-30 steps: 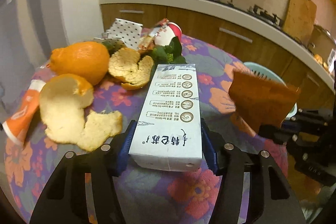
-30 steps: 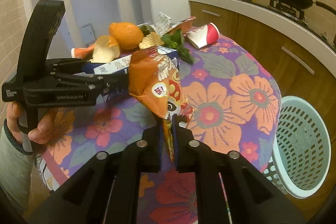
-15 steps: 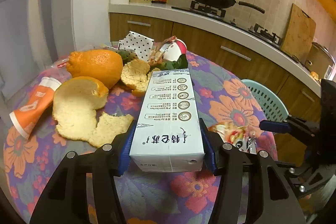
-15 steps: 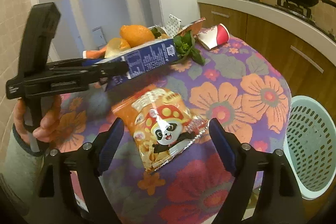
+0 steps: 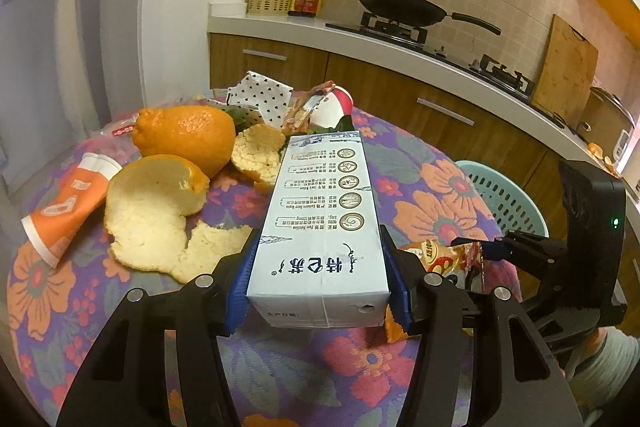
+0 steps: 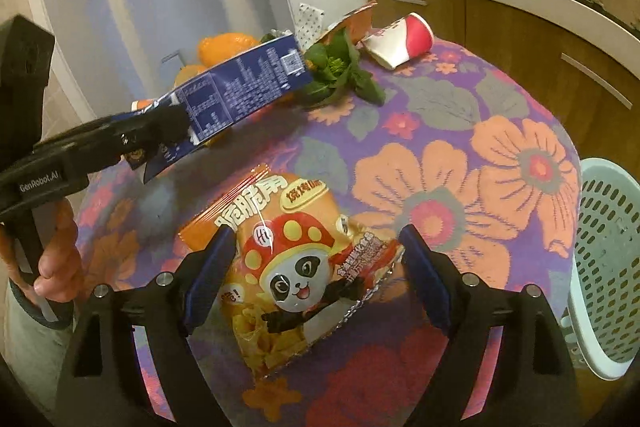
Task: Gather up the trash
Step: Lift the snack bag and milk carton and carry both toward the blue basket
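**Dropping the snack bag, carton kept in hand**

Gaping wide, the right gripper [image 6: 312,279] hangs over the orange crinkled foil snack bag with a panda print [image 6: 288,267]; its blue pads stand apart on either side, neither one pressing the bag. Bag lies flat on the purple floral tablecloth [image 6: 460,155], near edge of the table, at 6 o'clock in the right wrist view.

Change since a second ago: that bag was pinched between closed right fingers and held up off the cloth. Half a second ago it was already down with the jaws apart. Now the gripper sits closer over it, pads flanking it. Judgement: either a release for a better grip, or a mis-drop; the bag has not reached the bin.

Left gripper [image 5: 318,271] stays clamped on the white rectangular milk carton with blue side panels [image 5: 320,223], pads on both long sides, carton lifted off the cloth and pointing away. Carton has risen slightly over the second.

Beyond the carton, at 10 o'clock in the left view: loose orange peel, pith up [image 5: 160,211], then a whole orange citrus fruit [image 5: 188,135]. At 9 o'clock, a toppled orange paper cup [image 5: 68,207]. Further, at 12 o'clock, a red-and-white paper cup on its side [image 5: 336,107].

Pale green perforated plastic basket [image 6: 608,267] stands off the table edge at 3 o'clock in the right view, apparently the trash target. Nothing visible in it from here.

Both items remain outside the basket; peel and cups untouched.
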The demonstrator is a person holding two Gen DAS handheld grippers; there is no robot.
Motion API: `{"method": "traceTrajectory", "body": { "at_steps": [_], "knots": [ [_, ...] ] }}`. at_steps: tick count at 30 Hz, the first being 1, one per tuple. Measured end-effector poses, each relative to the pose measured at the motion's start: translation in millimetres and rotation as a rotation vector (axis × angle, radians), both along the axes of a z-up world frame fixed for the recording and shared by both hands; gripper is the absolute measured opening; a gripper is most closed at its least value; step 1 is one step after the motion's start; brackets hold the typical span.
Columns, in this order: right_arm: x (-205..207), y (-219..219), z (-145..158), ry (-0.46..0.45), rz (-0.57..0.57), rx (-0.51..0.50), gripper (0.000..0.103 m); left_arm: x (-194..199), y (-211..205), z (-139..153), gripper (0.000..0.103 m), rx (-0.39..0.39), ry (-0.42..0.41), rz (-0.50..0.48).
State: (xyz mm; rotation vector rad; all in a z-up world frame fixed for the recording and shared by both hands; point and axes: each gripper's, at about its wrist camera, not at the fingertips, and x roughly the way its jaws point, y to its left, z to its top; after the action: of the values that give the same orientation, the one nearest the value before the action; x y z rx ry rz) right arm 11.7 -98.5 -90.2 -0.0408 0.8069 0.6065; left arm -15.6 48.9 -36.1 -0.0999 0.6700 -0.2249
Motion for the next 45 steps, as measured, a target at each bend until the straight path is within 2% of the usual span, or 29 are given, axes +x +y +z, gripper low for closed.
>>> {"method": "traceTrajectory", "body": {
  "at_steps": [2,4,7,10,16,23,26,33,41,45],
  "knots": [
    [-3,3,-1,-0.01,0.01,-0.009,0.074,-1,-1,1,0.053,0.001,-0.006,-0.002],
    [-7,4,-1,-0.005,0.036,0.007,0.062,-1,-1,2,0.053,-0.002,-0.011,-0.006],
    [-11,4,1,0.002,0.062,0.021,0.054,-1,-2,4,0.053,0.001,-0.012,-0.005],
    [-16,5,1,0.007,0.085,0.038,0.032,-3,-5,7,0.053,0.01,-0.015,-0.008],
    [-31,0,8,-0.033,0.08,0.048,0.015,-6,-19,20,0.053,0.04,-0.029,-0.018],
    [-28,-42,27,-0.083,-0.031,0.09,0.012,-3,-46,39,0.053,0.057,-0.062,-0.055],
    [-27,-70,37,-0.119,-0.099,0.092,0.012,1,-60,45,0.053,0.06,-0.07,-0.084],
    [-13,-151,52,-0.16,-0.286,0.119,0.012,24,-120,58,0.053,0.125,-0.074,-0.189],
    [5,-235,49,-0.147,-0.511,0.111,0.012,61,-201,51,0.053,0.222,-0.028,-0.308],
    [21,-258,32,-0.092,-0.592,0.08,0.012,81,-245,38,0.053,0.255,0.023,-0.368]
  ]
}}
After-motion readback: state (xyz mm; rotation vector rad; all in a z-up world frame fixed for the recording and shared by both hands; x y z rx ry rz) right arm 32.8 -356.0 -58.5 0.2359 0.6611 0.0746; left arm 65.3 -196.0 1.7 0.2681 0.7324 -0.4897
